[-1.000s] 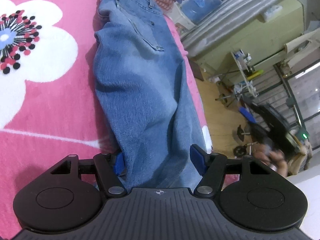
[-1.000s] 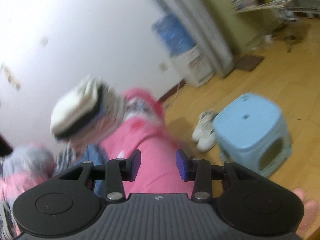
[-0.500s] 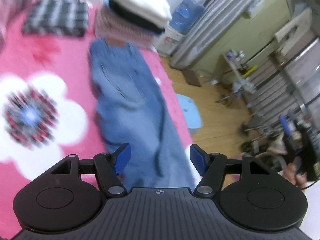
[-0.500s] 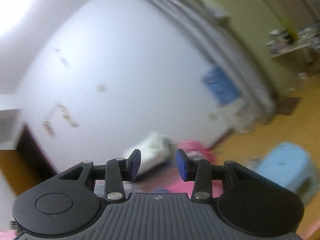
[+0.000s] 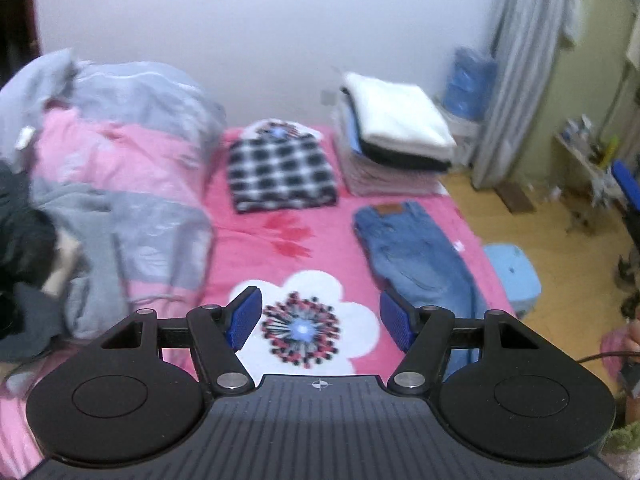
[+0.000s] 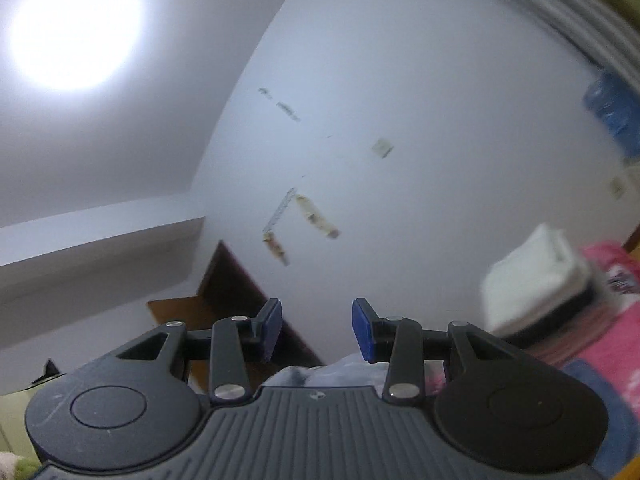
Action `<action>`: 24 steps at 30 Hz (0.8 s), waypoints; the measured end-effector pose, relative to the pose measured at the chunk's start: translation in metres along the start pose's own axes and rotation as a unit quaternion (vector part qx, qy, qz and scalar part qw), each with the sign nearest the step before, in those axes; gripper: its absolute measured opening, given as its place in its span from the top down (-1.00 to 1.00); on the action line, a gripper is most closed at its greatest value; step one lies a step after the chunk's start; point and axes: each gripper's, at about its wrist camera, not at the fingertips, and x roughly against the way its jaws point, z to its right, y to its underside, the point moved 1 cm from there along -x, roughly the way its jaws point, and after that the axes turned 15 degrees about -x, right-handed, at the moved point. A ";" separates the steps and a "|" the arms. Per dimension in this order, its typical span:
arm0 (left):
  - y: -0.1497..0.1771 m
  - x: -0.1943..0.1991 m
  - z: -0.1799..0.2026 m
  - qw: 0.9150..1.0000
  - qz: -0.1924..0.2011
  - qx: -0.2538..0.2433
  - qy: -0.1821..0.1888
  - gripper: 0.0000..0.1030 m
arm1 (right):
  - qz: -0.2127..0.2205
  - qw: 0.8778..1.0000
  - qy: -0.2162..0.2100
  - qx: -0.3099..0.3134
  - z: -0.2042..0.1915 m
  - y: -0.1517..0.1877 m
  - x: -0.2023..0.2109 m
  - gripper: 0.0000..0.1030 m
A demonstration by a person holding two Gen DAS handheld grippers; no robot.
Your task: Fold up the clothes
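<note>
Both grippers, left (image 5: 320,318) and right (image 6: 317,330), hang with fingers apart and empty. The jeans (image 5: 416,256) look heavy and limp; grip the waistband.

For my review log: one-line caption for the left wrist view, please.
Open left gripper above a pink floral bedspread; jeans lie flat at right, a checked shirt and clothes stack beyond.

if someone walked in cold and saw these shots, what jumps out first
The bright pink bedspread with its big white flower in the foreground fills the left wrist view. On it, blue jeans lie flat along the right edge, a folded black-and-white checked shirt sits near the far wall, and a tall stack of folded clothes topped in white stands in the far right corner. A rumpled pink and grey quilt is heaped at the left.
</note>
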 end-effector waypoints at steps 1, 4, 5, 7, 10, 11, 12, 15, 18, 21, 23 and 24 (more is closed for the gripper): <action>0.006 0.004 -0.009 1.000 0.004 0.008 0.000 -0.27 | -0.003 1.000 -0.007 0.002 -0.008 0.004 -0.005 0.16; 0.026 0.007 -0.031 1.000 0.014 0.023 0.007 -0.27 | -0.017 1.000 -0.015 0.019 -0.028 0.020 -0.017 0.14; 0.034 0.006 -0.036 1.000 0.016 0.024 0.012 -0.27 | -0.022 0.999 -0.013 0.030 -0.035 0.026 -0.021 0.14; 0.048 0.000 -0.046 0.999 0.021 0.029 0.028 -0.27 | -0.027 0.998 -0.003 0.054 -0.049 0.038 -0.025 0.13; 0.073 -0.013 -0.053 0.996 0.033 0.032 0.074 -0.27 | -0.036 0.997 0.019 0.071 -0.068 0.060 -0.027 0.04; 0.083 -0.018 -0.052 0.995 0.038 0.034 0.089 -0.27 | -0.040 0.996 0.031 0.074 -0.073 0.067 -0.029 0.02; 0.093 -0.022 -0.051 0.993 0.043 0.036 0.104 -0.27 | -0.044 0.995 0.043 0.077 -0.078 0.074 -0.030 0.00; 0.127 -0.037 -0.041 0.987 0.050 0.037 0.150 -0.27 | -0.057 0.991 0.079 0.087 -0.090 0.090 -0.041 -0.01; 0.163 -0.057 -0.024 0.979 0.021 0.035 0.202 -0.27 | -0.073 0.986 0.120 0.088 -0.095 0.109 -0.054 -0.03; 0.192 -0.078 -0.010 0.965 -0.029 0.036 0.256 -0.27 | -0.102 0.982 0.146 0.068 -0.092 0.127 -0.070 -0.03; 0.203 -0.089 -0.004 0.959 -0.048 0.028 0.278 -0.27 | -0.123 0.978 0.160 0.042 -0.088 0.135 -0.080 -0.03; 0.207 -0.093 -0.001 0.957 -0.049 0.019 0.285 -0.27 | -0.131 0.977 0.166 0.022 -0.084 0.138 -0.083 -0.03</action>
